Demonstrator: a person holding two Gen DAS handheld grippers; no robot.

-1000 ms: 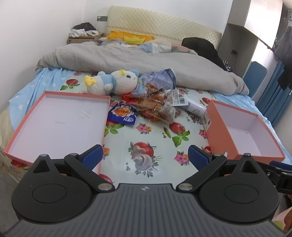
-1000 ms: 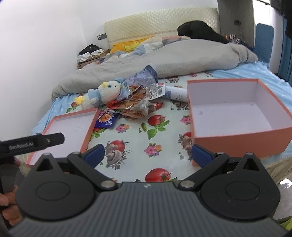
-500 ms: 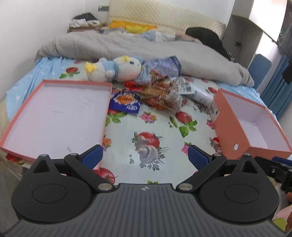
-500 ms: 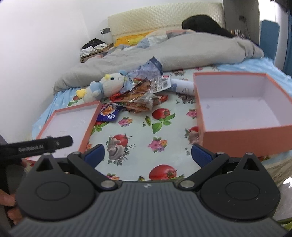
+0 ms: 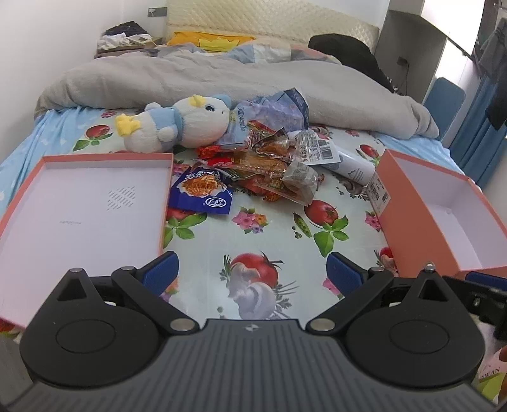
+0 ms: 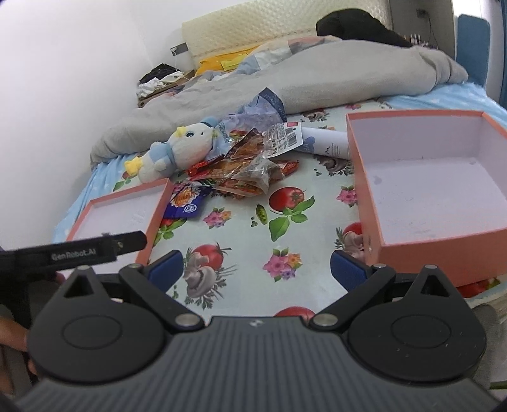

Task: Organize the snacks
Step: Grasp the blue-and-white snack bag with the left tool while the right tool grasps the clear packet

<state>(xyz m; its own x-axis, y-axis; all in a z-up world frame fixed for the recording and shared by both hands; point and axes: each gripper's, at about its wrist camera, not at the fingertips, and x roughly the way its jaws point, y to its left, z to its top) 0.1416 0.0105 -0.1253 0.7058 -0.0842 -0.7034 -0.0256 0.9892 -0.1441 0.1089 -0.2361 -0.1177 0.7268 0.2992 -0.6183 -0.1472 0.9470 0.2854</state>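
On the bed, the snack packets point(image 5: 253, 168) lie in one pile between the shallow lid point(image 5: 79, 206) and the deep box point(image 6: 434, 190), both without snacks inside. Left tongs point(image 5: 252, 272) and right tongs point(image 6: 256, 269) are apart and carry nothing, so sorting seems not begun.

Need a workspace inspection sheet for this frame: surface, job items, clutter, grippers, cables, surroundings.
Surface: bed with fruit-print cloth.
Job's things: snack pile mid-bed; blue snack packet beside the shallow lid; deep box empty, on the right.
Clutter: plush toy, white tube, blue plastic bag.
Grippers: left gripper open, empty; right gripper open, empty.
Cables: nothing seen on the bed.
Surroundings: grey duvet, headboard, blue chair.
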